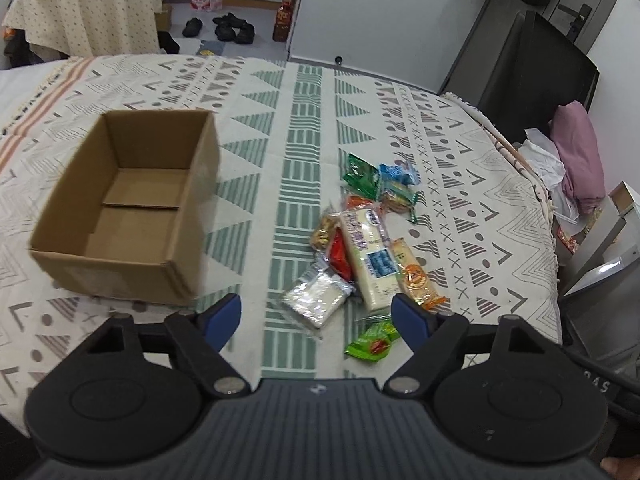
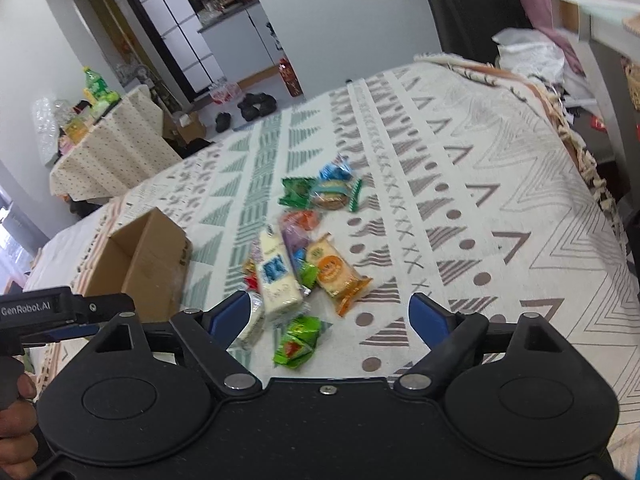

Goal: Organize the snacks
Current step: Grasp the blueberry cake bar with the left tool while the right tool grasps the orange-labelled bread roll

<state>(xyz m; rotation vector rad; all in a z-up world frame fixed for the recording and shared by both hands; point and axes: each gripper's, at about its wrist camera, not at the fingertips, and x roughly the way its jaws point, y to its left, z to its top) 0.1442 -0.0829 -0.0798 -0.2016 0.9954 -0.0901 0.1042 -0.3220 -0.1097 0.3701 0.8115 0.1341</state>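
An open, empty cardboard box [image 1: 120, 208] [image 2: 140, 264] stands on the patterned cloth, left of a pile of wrapped snacks. The pile holds a long white cracker pack [image 1: 370, 256] [image 2: 276, 276], an orange-labelled pack [image 1: 416, 276] [image 2: 338, 276], a clear pack of white wafers [image 1: 316, 300], a bright green packet [image 1: 372, 340] [image 2: 298, 340] and small green and blue packets [image 1: 376, 176] [image 2: 320, 190] farther back. My left gripper [image 1: 318, 312] hangs open above the near end of the pile. My right gripper [image 2: 332, 316] is open too, over the green packet. Nothing is held.
The cloth-covered table [image 1: 460, 184] drops off at its right edge, where pink cloth and white bags [image 1: 572, 160] lie. The left gripper's handle and a hand [image 2: 24, 344] show at the left of the right wrist view. A second covered table [image 1: 92, 8] stands beyond.
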